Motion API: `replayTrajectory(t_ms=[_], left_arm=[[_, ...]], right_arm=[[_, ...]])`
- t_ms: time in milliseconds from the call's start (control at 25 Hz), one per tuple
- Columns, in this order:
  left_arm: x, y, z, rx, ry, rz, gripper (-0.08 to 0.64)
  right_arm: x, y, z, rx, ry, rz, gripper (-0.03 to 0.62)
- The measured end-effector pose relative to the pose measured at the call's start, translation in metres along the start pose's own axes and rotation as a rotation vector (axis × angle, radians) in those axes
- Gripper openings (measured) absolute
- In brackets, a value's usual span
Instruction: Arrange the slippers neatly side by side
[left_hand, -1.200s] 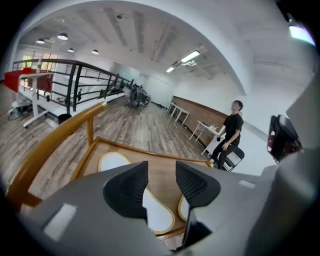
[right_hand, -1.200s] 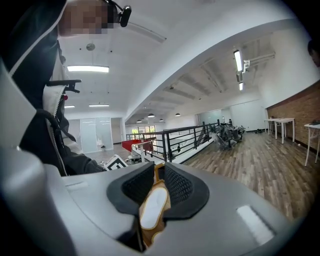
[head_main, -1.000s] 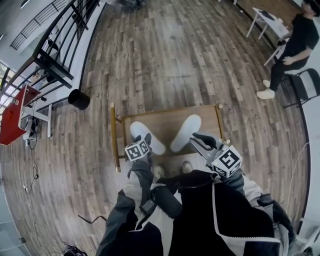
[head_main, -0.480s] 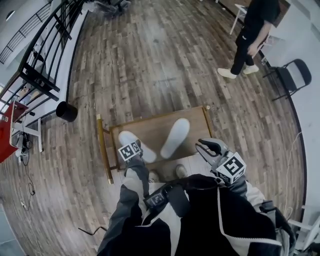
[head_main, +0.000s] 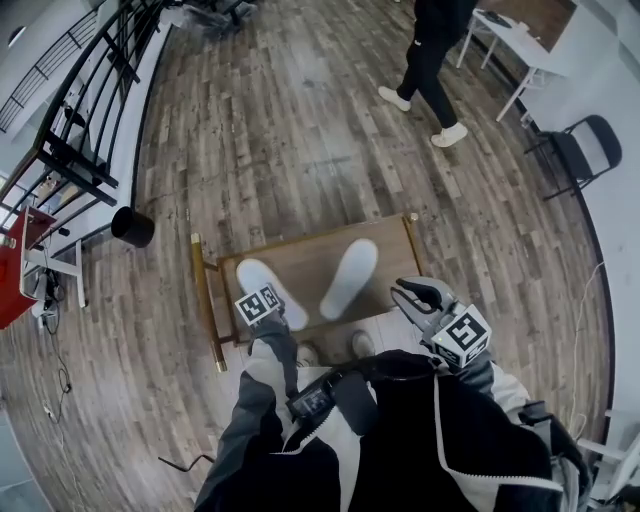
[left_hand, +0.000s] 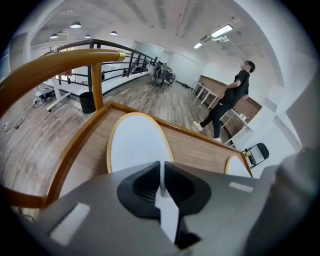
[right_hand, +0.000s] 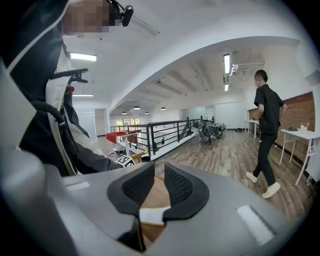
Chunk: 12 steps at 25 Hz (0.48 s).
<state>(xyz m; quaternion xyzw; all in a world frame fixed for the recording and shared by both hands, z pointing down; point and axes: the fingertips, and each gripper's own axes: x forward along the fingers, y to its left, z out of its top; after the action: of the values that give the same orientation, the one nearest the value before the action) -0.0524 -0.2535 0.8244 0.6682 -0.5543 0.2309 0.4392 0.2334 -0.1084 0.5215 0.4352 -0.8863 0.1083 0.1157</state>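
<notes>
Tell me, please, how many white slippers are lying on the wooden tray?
2. The left slipper lies at the wooden tray's left side, the right slipper right of centre; their far ends splay apart. None seems hidden.

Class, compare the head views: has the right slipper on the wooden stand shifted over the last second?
No. The right slipper keeps its slant, its toe as near the far right corner of the wooden stand as before.
</notes>
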Motion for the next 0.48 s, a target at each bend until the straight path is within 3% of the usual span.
replayTrajectory(t_ms=[240,480], left_arm=[[-0.026,-0.018,0.012,0.055,-0.063,-0.061,0.032],[-0.087,-0.056,0.049,0.169,-0.228,-0.15,0.031]], right_arm=[[0.02,0.007,0.005,-0.018,-0.018,0.055,0.064],[0.052,0.021,0.024,-0.027,-0.062,0.153,0.064]])
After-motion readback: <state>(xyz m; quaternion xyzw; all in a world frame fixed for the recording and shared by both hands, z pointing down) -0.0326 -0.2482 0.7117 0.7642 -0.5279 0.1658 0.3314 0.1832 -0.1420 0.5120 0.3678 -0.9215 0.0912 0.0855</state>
